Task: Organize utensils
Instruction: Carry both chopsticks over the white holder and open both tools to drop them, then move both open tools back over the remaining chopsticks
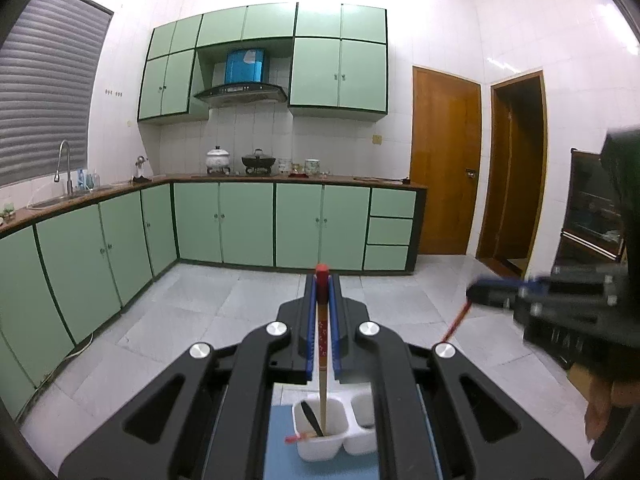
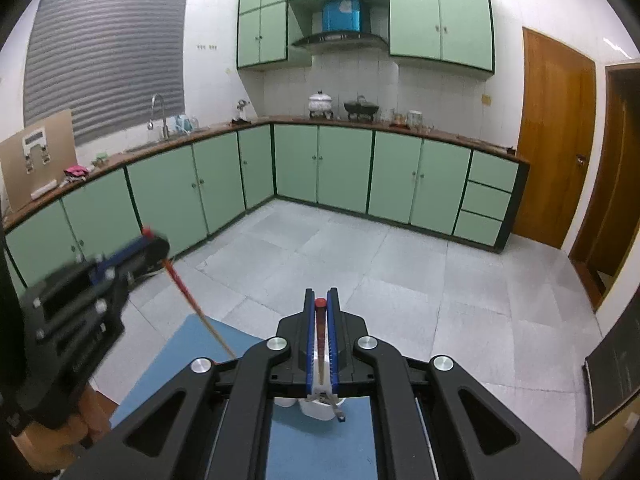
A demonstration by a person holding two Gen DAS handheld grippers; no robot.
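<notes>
Left wrist view shows the left claw (image 1: 322, 276) clamped on a red-capped chopstick (image 1: 322, 344) above the white holder (image 1: 320, 432) directly below; lower it straight, keeping the tip inside the compartment.

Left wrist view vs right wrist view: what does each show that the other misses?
Only the left wrist view shows inside the white two-compartment plastic holder: a black utensil handle stands in its left compartment.

Only the right wrist view shows the brown cardboard sheet and the pink cloth on the counter.

Both show each gripper shut on a red-capped wooden chopstick: left gripper on one chopstick, right gripper on the other, plus the blue mat.
</notes>
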